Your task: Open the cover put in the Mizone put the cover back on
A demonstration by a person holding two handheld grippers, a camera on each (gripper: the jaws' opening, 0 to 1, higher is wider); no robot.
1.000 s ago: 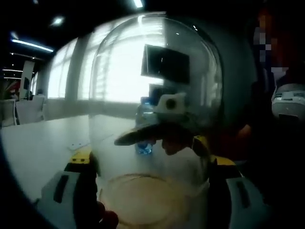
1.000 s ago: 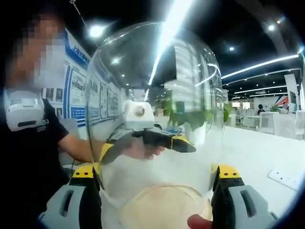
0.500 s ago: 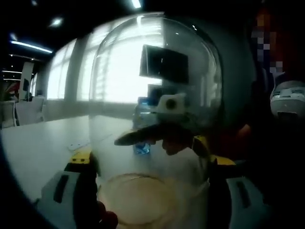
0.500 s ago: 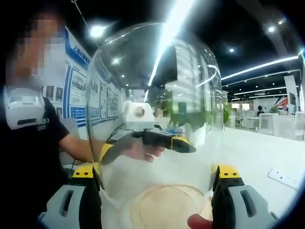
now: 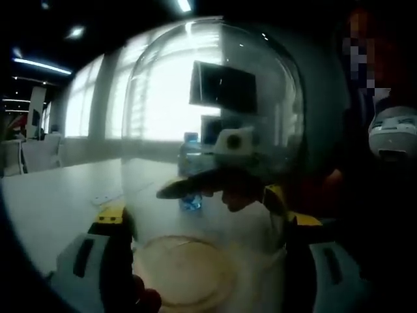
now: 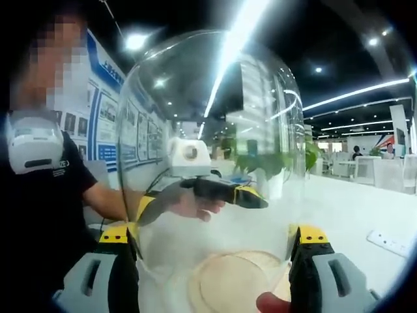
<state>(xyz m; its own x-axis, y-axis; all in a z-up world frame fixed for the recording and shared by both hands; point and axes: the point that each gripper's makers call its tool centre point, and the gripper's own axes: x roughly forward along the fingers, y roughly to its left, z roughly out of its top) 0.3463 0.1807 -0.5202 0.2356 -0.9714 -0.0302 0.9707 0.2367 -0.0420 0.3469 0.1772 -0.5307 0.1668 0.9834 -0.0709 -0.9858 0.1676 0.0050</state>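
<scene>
Left gripper view: the clear domed glass cover (image 5: 208, 130) is clamped from opposite sides between both the left gripper (image 5: 202, 261) and the right gripper (image 6: 215, 267), apparently lifted off the round wooden base (image 5: 182, 277) seen below it. Beyond the cover, the blue-capped Mizone bottle (image 5: 190, 173) stands on the white table (image 5: 58, 195). In the right gripper view, green plants (image 6: 270, 160) are seen beyond the cover instead; opening is judged in hand, and setting the cover aside is called for next.

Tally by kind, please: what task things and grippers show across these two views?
Glass dome: 1
Wooden base: 1
Bottle: 1
Grippers: 2, left and right, both clamped on the dome
Total: 5
</scene>
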